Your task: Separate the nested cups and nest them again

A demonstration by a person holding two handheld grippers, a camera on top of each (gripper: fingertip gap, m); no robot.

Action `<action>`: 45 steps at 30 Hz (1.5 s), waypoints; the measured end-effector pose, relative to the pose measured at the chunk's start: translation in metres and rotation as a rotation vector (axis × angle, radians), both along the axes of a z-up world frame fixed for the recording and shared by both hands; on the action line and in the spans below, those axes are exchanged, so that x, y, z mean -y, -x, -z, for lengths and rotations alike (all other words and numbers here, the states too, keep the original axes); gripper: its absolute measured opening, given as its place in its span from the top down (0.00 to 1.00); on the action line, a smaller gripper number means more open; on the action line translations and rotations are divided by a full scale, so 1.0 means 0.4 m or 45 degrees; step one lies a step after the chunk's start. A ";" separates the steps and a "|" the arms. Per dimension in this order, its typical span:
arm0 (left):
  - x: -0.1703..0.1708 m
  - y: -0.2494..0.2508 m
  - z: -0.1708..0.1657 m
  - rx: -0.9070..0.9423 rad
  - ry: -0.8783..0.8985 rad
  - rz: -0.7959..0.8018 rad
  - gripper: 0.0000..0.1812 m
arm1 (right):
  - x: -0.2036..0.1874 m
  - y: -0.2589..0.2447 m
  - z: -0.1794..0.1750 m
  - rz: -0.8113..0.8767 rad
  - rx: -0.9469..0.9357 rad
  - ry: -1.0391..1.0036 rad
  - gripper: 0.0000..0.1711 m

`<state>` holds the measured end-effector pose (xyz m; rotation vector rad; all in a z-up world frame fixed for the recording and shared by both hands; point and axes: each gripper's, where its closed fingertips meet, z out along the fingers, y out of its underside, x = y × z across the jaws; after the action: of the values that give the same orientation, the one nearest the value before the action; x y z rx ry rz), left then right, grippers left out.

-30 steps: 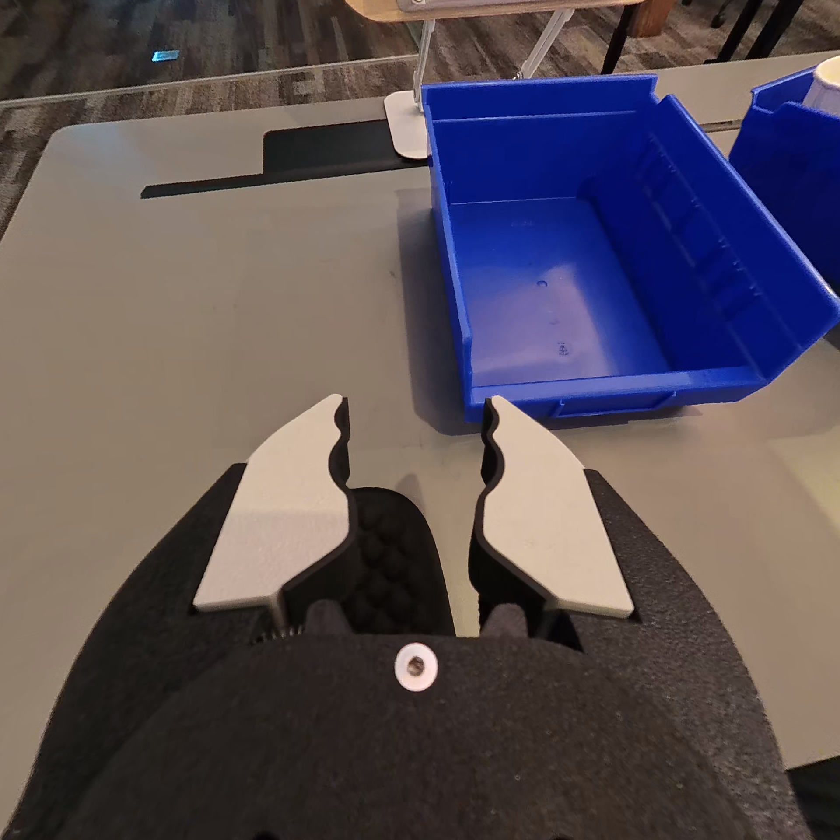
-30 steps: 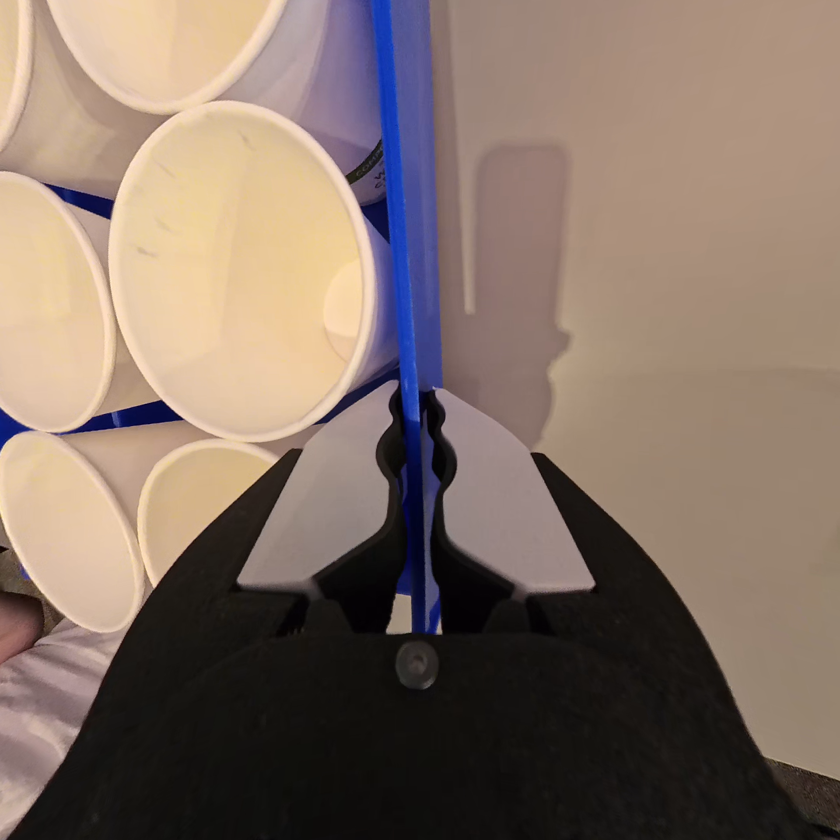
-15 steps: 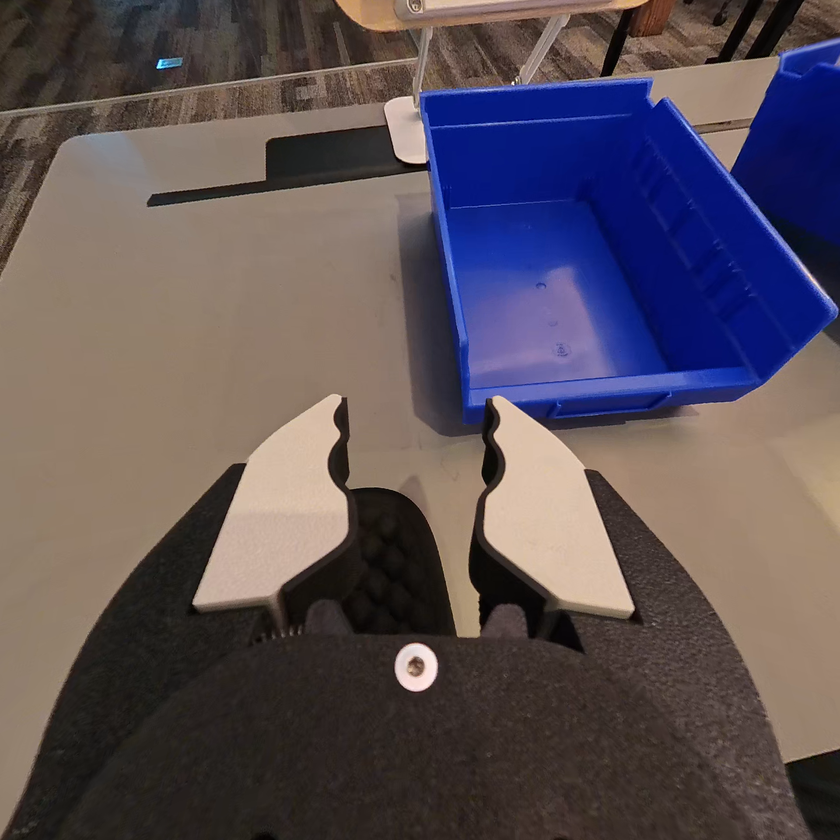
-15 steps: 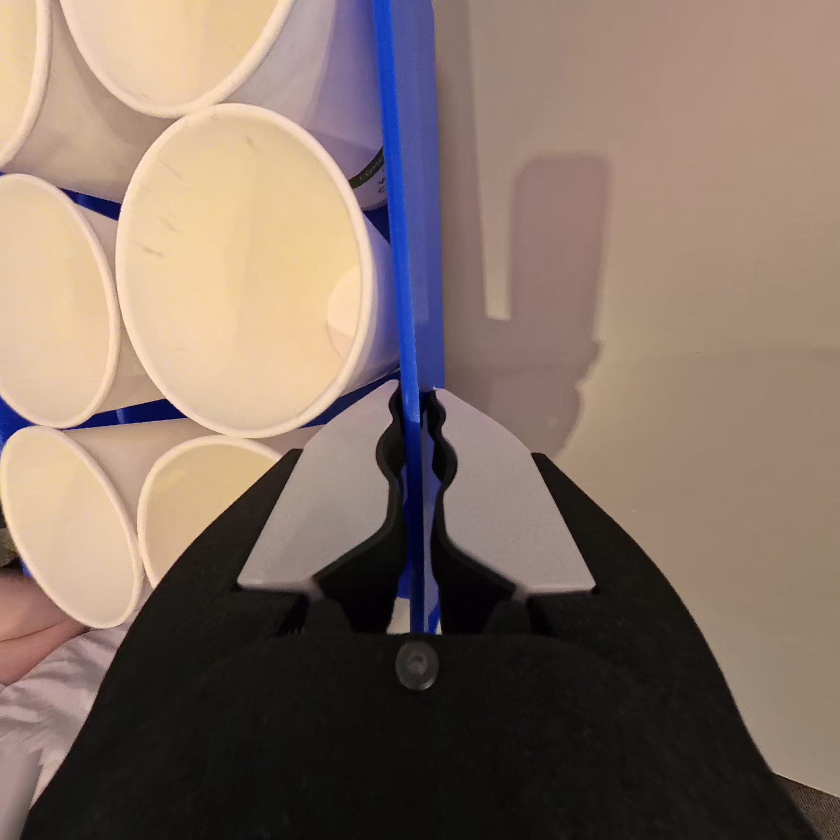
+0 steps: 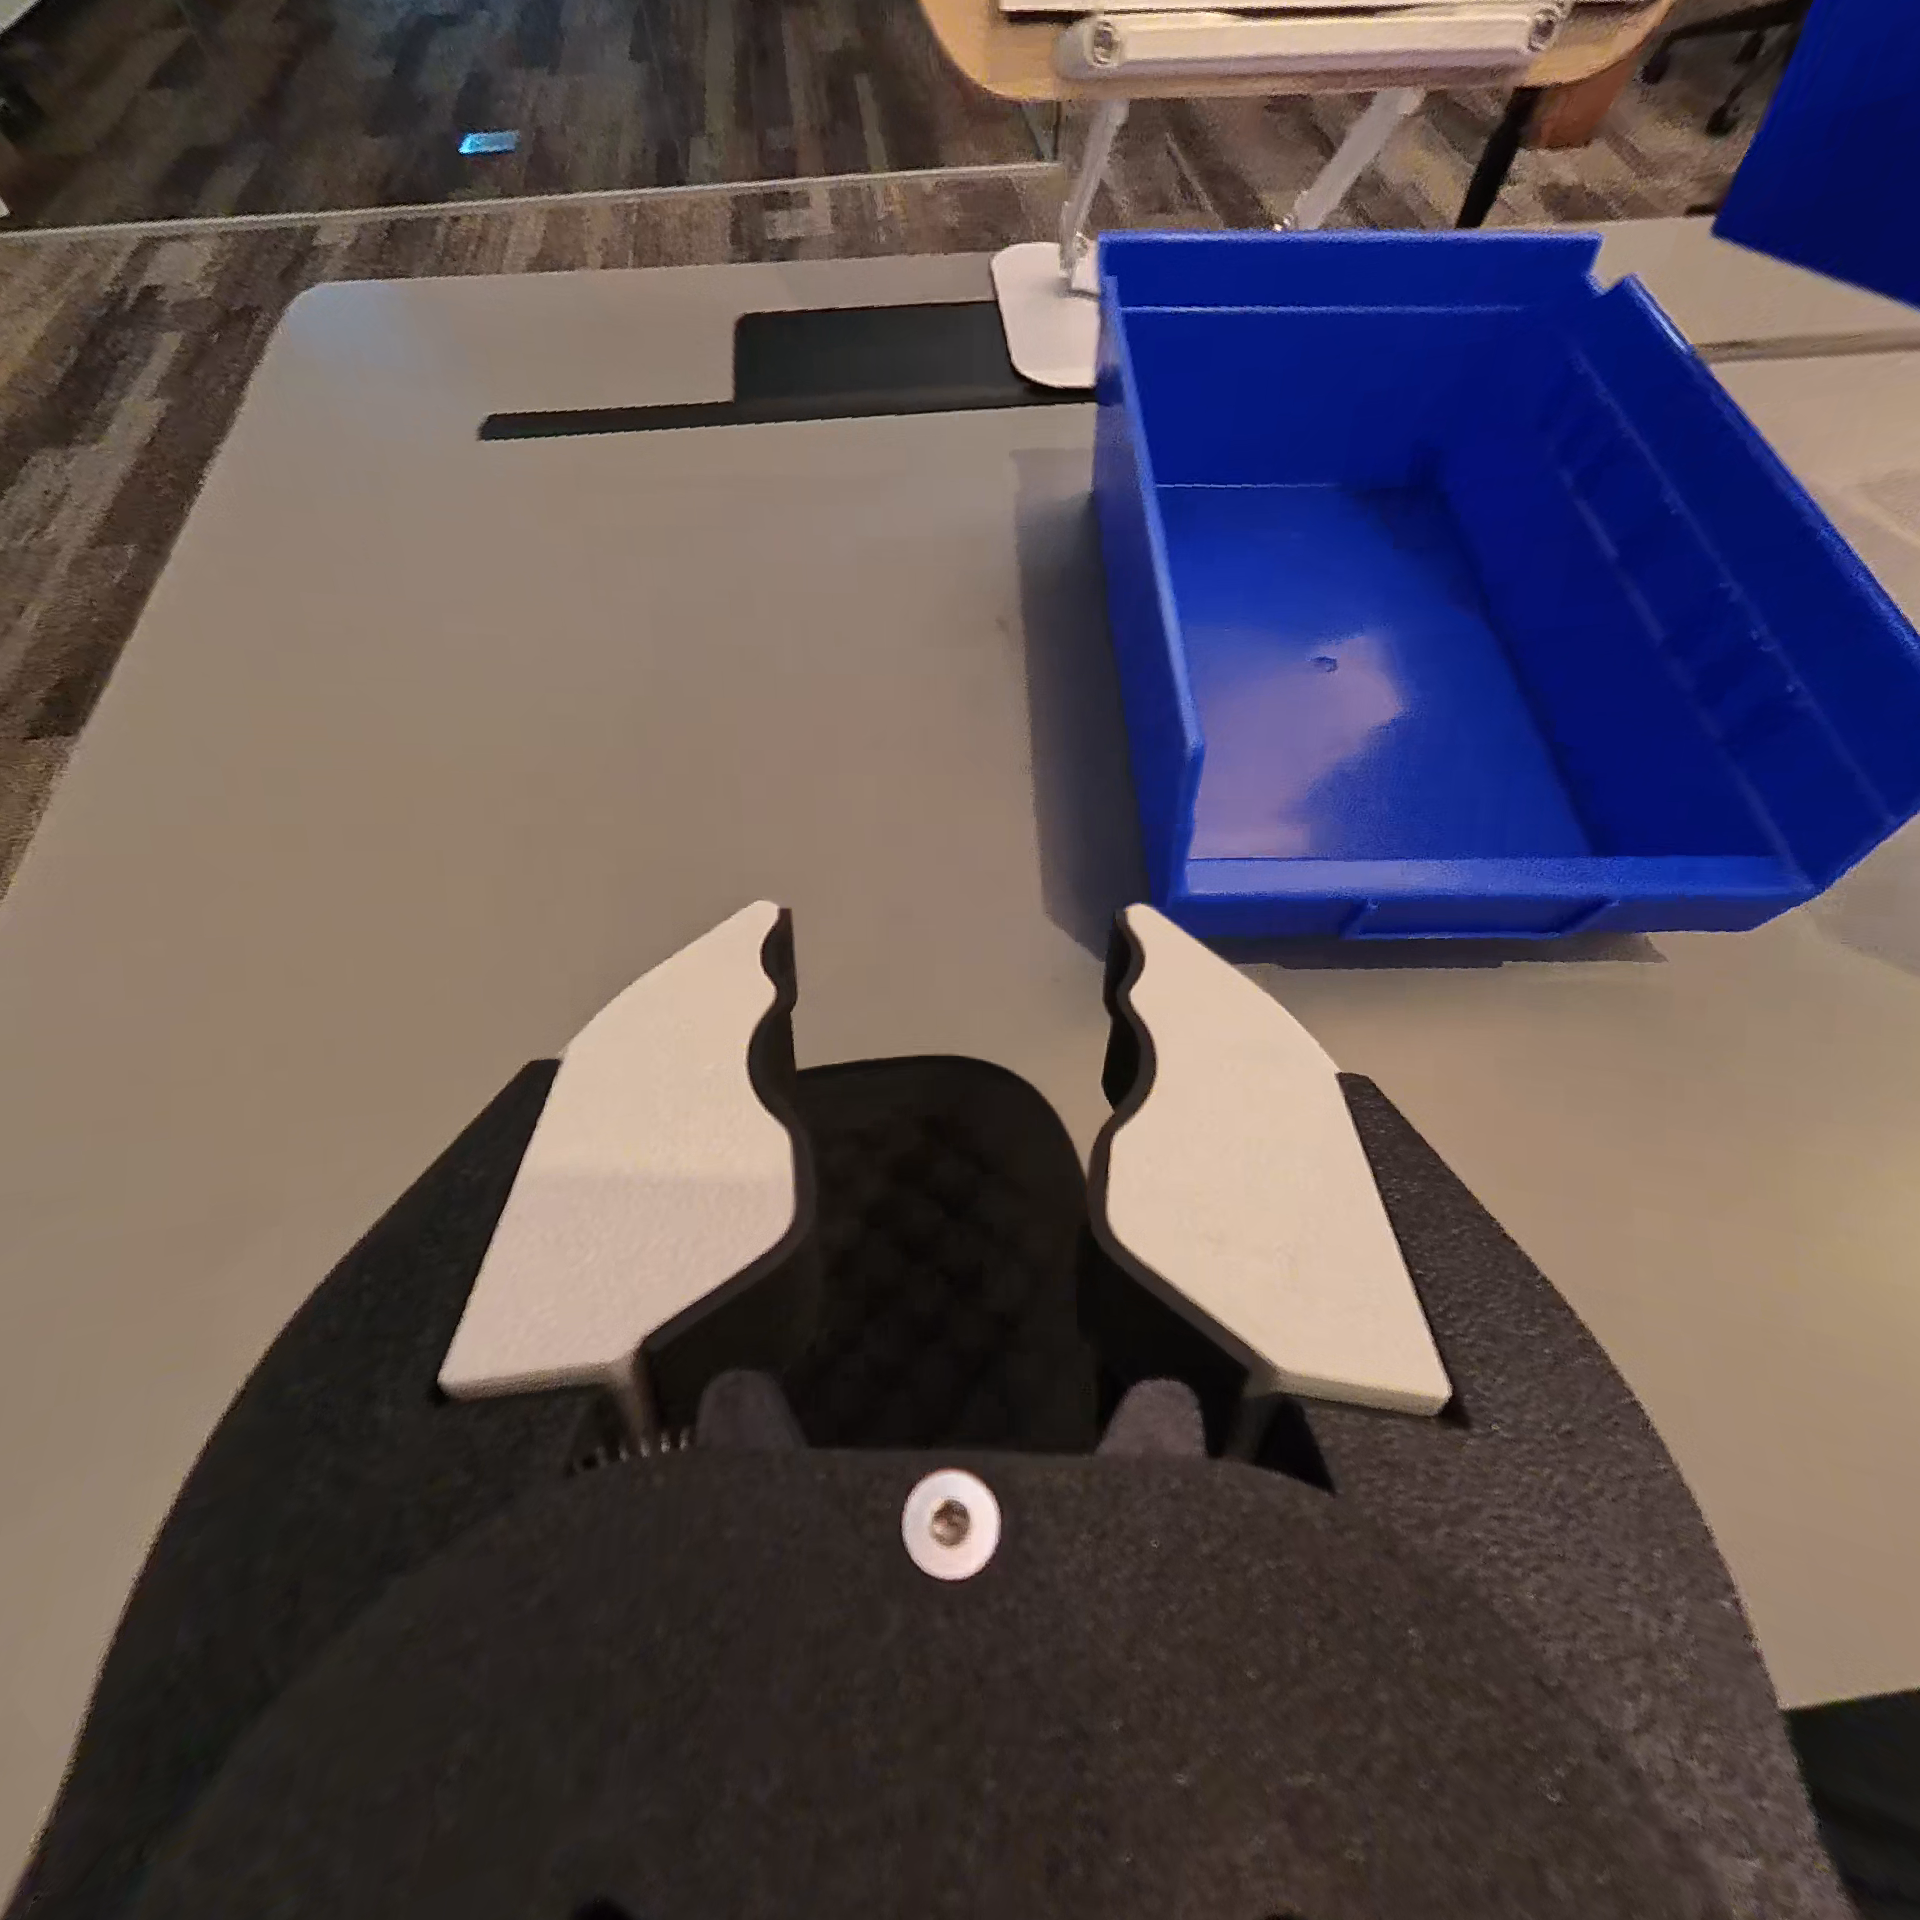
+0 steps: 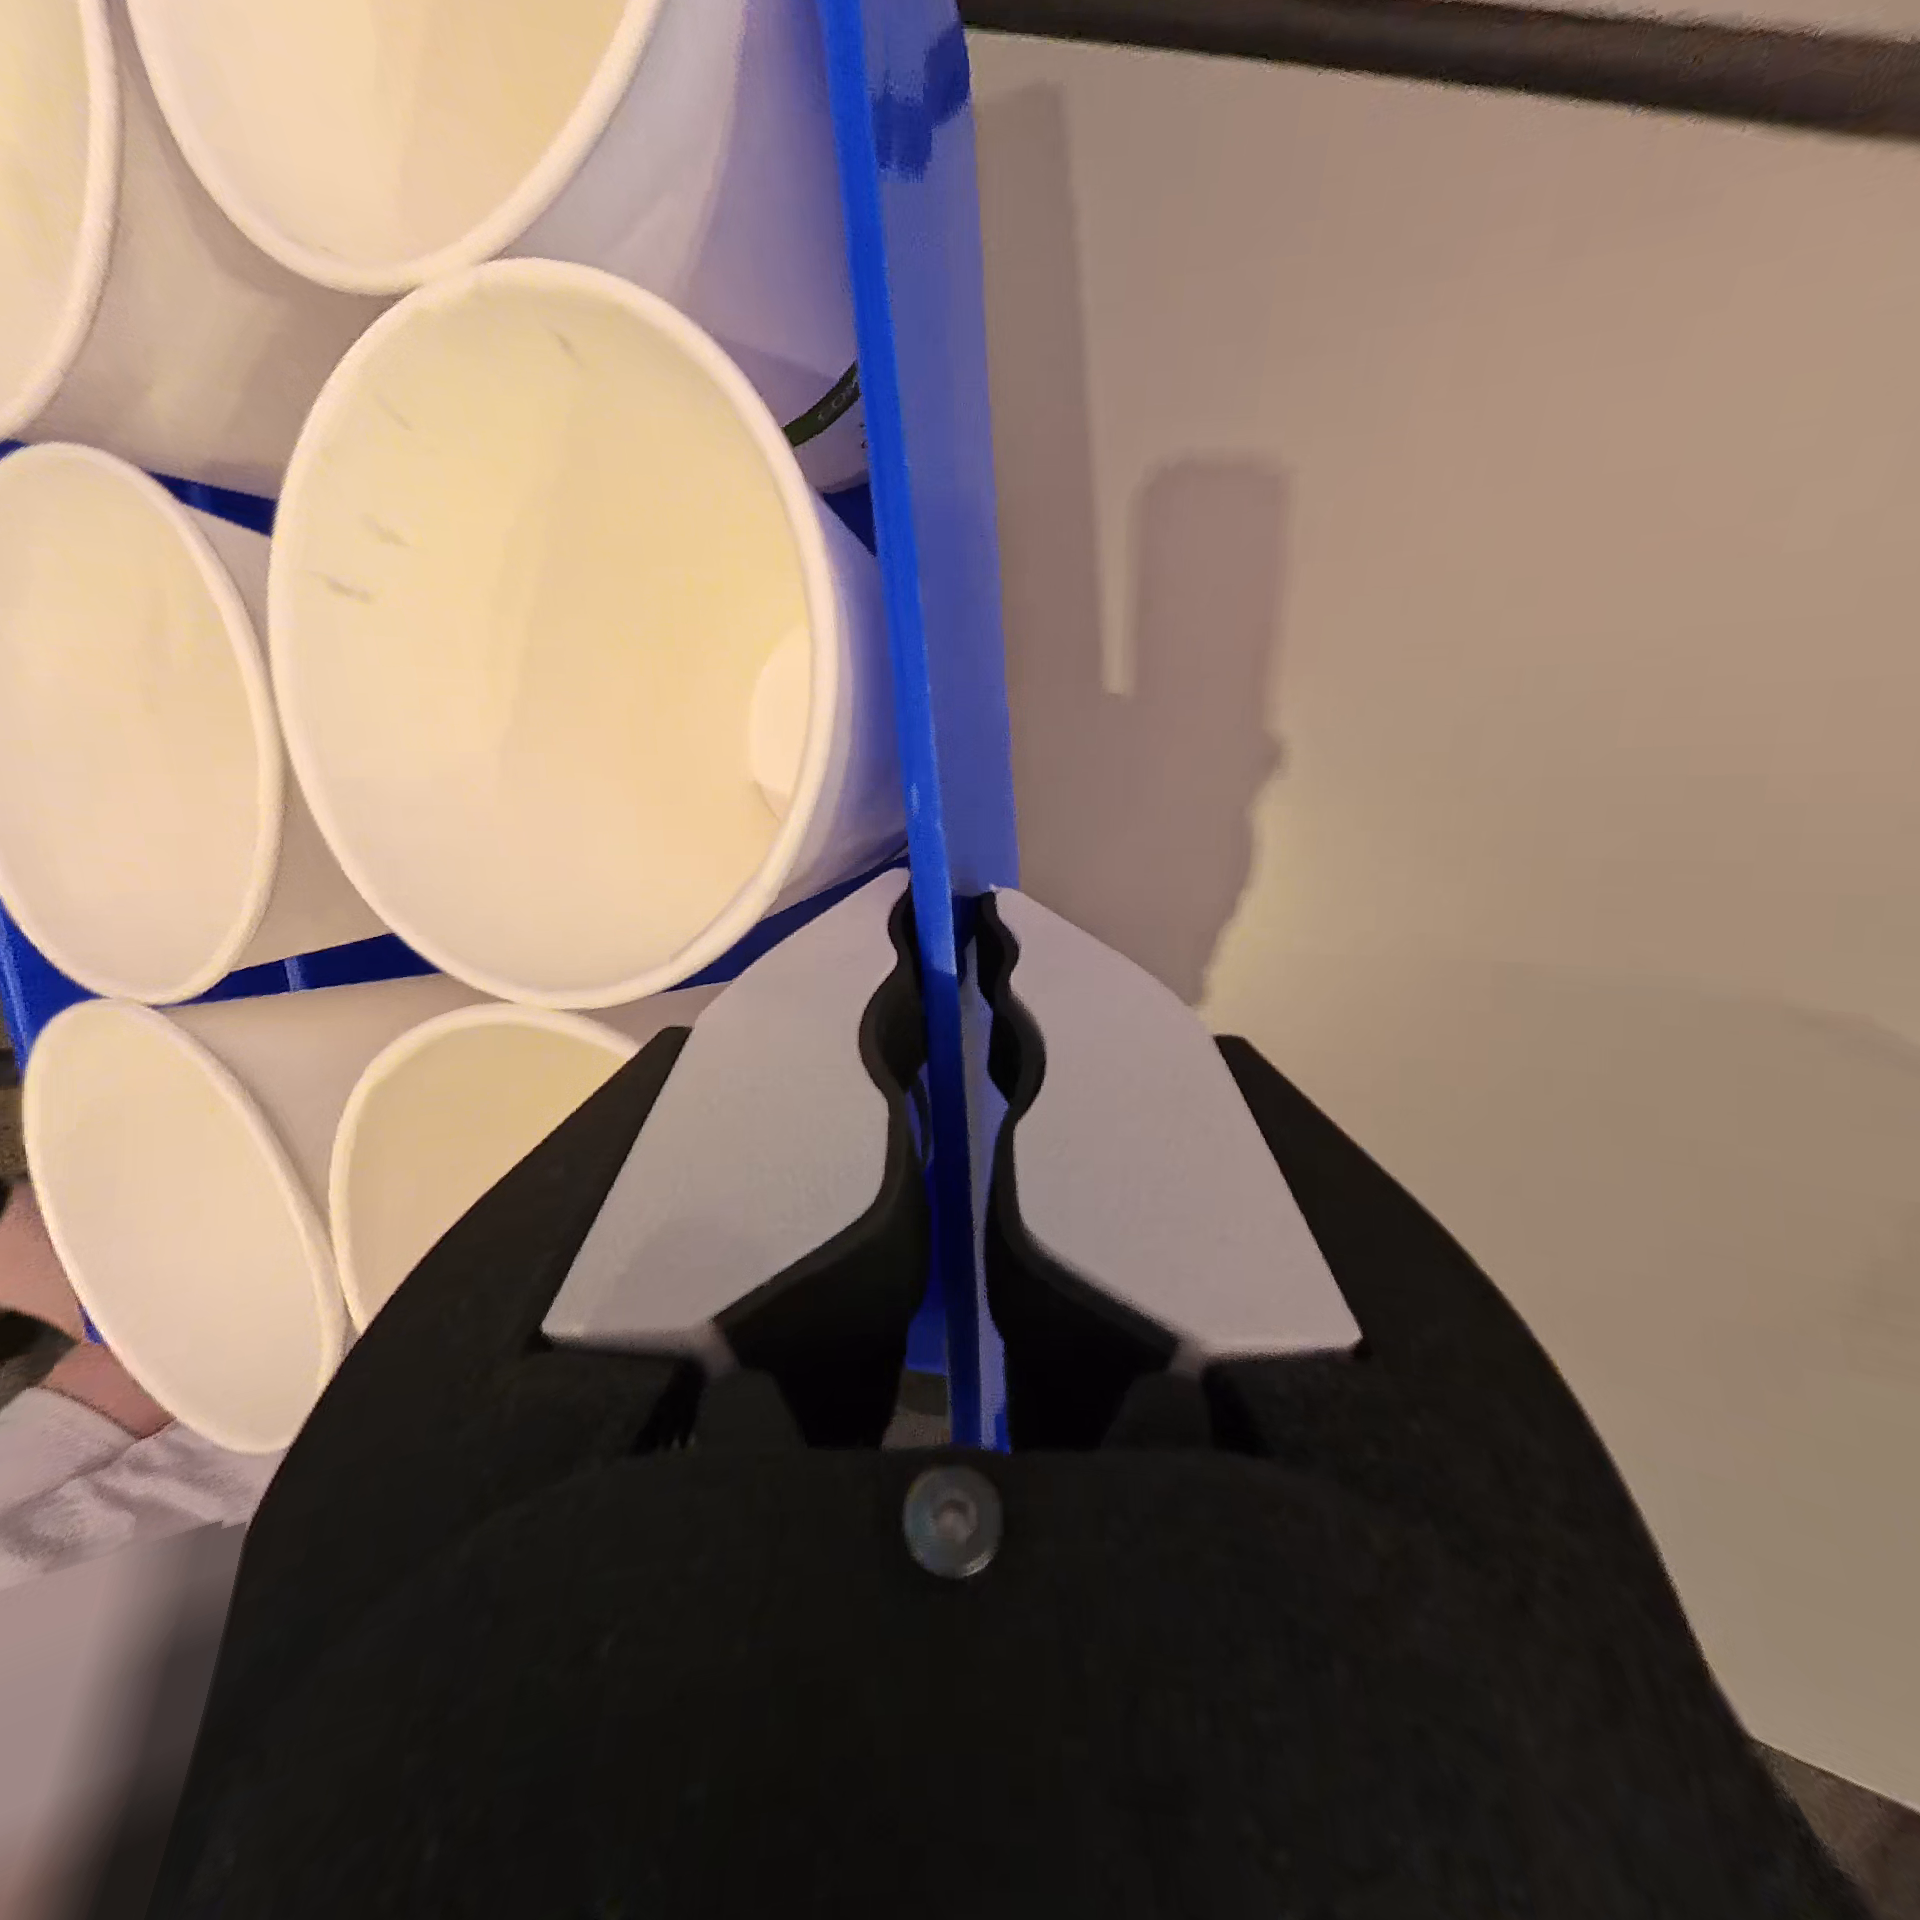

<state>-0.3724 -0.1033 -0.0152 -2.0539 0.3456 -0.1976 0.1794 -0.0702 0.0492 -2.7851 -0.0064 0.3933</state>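
Right gripper is clamped on the thin side wall of a blue plastic bin packed with white paper cups, while left gripper, fingers spread and holding nothing, hovers over the grey table beside an empty blue plastic bin.

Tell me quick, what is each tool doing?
Left tool: open, holding nothing.
Right tool: shut on the wall of the blue bin full of cups.

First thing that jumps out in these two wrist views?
The right gripper is clamped on the thin wall of a blue bin packed with white paper cups, mouths toward the camera. The left gripper hangs open over the grey table, an empty blue bin ahead to its right.
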 end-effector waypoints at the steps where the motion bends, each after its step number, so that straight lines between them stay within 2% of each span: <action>1: 0.003 0.019 -0.003 0.010 -0.005 -0.018 0.68 | -0.016 0.036 -0.027 -0.022 0.006 -0.010 0.95; 5: 0.021 0.102 -0.005 0.045 -0.013 -0.095 0.68 | -0.085 0.220 -0.098 -0.157 0.021 -0.023 0.95; 10: 0.051 0.207 0.008 0.064 0.000 -0.179 0.69 | -0.172 0.522 -0.123 -0.389 -0.040 -0.010 0.95; 17: 0.097 0.356 0.024 0.051 0.033 -0.296 0.69 | -0.262 0.971 -0.078 -0.720 -0.217 -0.007 0.95; 23: 0.135 0.479 0.024 0.035 0.044 -0.405 0.69 | -0.328 1.238 0.000 -0.831 -0.313 -0.029 0.95; 29: 0.141 0.536 0.031 0.037 0.055 -0.448 0.69 | -0.373 1.359 0.114 -0.814 -0.297 -0.020 0.95; 37: 0.132 0.532 0.067 0.033 0.091 -0.425 0.69 | -0.409 1.363 0.306 -0.707 -0.177 0.025 0.95; 45: 0.117 0.511 0.083 0.036 0.105 -0.396 0.69 | -0.434 1.359 0.354 -0.631 -0.148 -0.046 0.95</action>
<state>-0.5766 -0.1503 -0.0483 -2.1527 -0.0021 -0.0508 -0.3643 0.1032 -0.0925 -2.6944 -0.6773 0.6625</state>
